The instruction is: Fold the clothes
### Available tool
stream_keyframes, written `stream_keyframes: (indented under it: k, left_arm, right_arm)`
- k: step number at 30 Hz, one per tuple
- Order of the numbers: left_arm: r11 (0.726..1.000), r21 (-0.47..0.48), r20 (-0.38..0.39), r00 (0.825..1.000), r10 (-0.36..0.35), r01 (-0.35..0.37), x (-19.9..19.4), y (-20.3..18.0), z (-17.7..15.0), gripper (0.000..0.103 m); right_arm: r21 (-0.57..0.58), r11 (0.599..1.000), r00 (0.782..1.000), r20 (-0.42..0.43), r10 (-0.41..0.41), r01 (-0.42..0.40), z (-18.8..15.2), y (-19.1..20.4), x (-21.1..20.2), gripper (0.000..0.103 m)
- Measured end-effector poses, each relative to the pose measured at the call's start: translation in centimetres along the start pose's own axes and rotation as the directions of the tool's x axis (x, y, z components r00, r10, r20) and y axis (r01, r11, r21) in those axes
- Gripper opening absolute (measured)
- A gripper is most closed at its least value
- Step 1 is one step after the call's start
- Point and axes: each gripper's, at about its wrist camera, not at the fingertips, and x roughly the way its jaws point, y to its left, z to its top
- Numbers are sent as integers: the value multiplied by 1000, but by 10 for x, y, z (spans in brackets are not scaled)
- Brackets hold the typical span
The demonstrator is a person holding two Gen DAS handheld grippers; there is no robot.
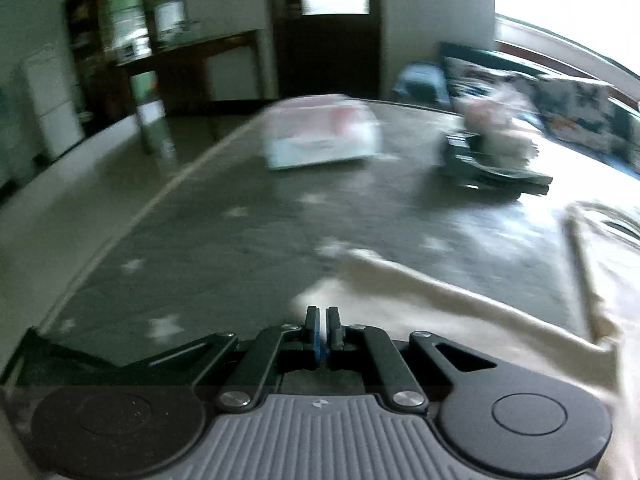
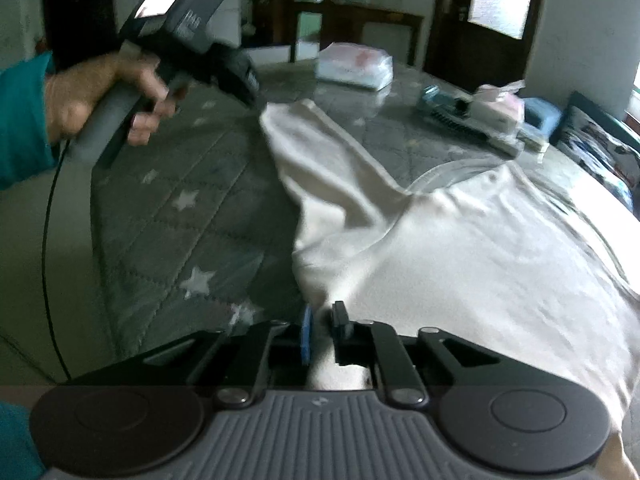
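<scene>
A cream-white shirt [image 2: 460, 248] lies spread on a grey star-patterned quilt [image 2: 168, 184]; its left sleeve [image 2: 320, 152] stretches toward the far left. My right gripper [image 2: 323, 320] sits at the shirt's near left edge, jaws slightly apart with cloth between them. My left gripper [image 1: 322, 322] has its jaws nearly closed over the sleeve end [image 1: 400, 292]; whether it pinches cloth is unclear through the blur. In the right wrist view the left gripper [image 2: 246, 92], held by a hand, touches the sleeve's tip.
A white plastic packet [image 2: 354, 66] lies at the far side of the quilt. A dark comb-like object with a pink-white bundle [image 2: 480, 116] lies at the far right. Patterned cushions [image 2: 600, 148] line the right edge. A dark door and shelves stand behind.
</scene>
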Motion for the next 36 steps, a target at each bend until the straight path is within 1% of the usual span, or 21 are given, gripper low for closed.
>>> stream_keyframes:
  k: [3,5,7,9,11,13,16,18,22,23,24,26,27,30,32,34,36]
  left_arm:
    - [992,68,3,995,-102,102,-9,-32,-2,5]
    - [981,96,-5,985,-171,171,-16,-53,-4,5]
    - [961,131,-14,970,-244,244,-23,-74,-8,5]
    - [935,171,-31,950,-311,312,-30,-97,-14,5]
    - [901,210,-55,925,-376,379,-38,-120,-22,5]
    - [864,246,-80,898,-433,439,-45,-142,-30,5]
    - [811,305,-115,865,-489,499,-54,-175,-45,5]
    - [773,343,-138,842,-521,534,-59,-195,-54,5]
    - [722,400,-163,819,-550,564,-63,-217,-67,5]
    - [709,414,-169,814,-556,570,-64,-223,-70,6]
    - [696,428,-176,809,-561,576,-65,-228,-73,10]
    - [676,456,-180,804,-567,579,-69,-233,-76,15]
    - [672,462,-181,804,-566,578,-70,-234,-77,15]
    - [669,460,-186,800,-570,584,-71,-235,-76,15]
    - [665,457,-189,795,-577,591,-71,-236,-75,15]
    - [661,453,-191,789,-584,599,-71,-237,-73,15]
    - [645,467,-203,783,-588,605,-73,-240,-77,15]
  right_arm:
    - [46,999,999,26,-29,27,-4,-11,-18,13]
    - [91,993,996,32,-79,76,-13,-25,-33,15]
    - [153,979,989,35,-143,136,-24,-44,-47,18]
    - [216,957,978,29,-206,195,-37,-63,-61,18]
    - [289,921,962,6,-273,260,-53,-86,-73,18]
    - [366,870,939,-36,-342,331,-74,-111,-83,18]
    - [448,791,902,-97,-421,417,-102,-143,-94,18]
    - [490,739,877,-135,-460,463,-119,-157,-102,18]
    - [552,636,827,-205,-524,539,-154,-174,-121,18]
    - [560,615,815,-220,-536,555,-162,-176,-125,19]
    - [566,593,801,-236,-550,573,-169,-177,-130,19]
    - [567,545,764,-267,-588,617,-180,-175,-138,22]
    - [571,530,754,-272,-598,627,-183,-175,-142,22]
    - [590,506,743,-267,-614,629,-190,-177,-149,23]
    - [595,489,732,-269,-626,637,-192,-183,-148,32]
    - [609,477,733,-272,-624,633,-193,-194,-144,32]
    - [628,460,733,-276,-622,627,-197,-203,-142,32]
